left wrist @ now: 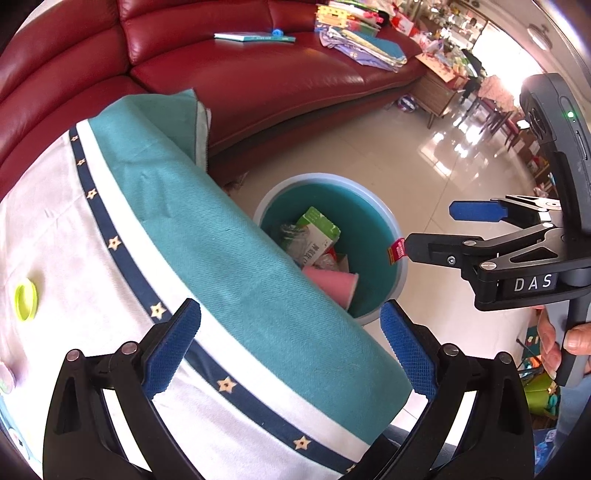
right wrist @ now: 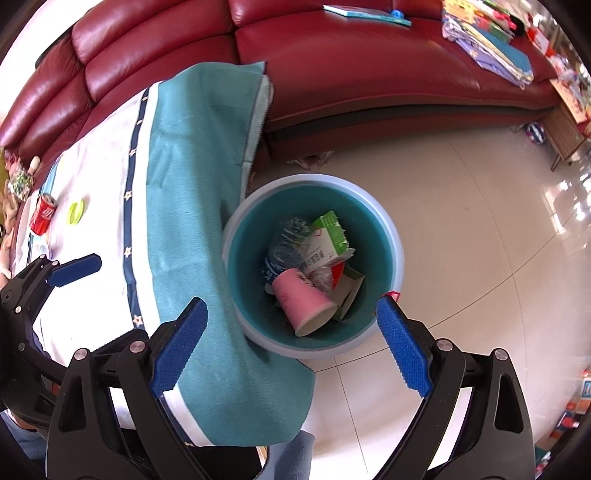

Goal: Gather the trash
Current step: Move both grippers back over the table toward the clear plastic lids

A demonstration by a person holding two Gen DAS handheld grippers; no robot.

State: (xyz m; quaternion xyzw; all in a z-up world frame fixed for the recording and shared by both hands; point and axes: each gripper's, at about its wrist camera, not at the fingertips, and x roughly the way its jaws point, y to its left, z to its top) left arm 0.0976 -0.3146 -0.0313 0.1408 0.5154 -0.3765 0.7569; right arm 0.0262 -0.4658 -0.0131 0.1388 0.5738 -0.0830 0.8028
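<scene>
Red sofa (right wrist: 369, 74) (book (right wrist: 365, 11) on it) behind tablecloth (right wrist: 184, 221)

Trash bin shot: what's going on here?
A person holds two grippers. The right gripper hangs open and empty over the trash bin, which holds a pink paper cup, a green-white carton and a crushed bottle. The left gripper is open over the tablecloth. A red can remains on the table.
</scene>
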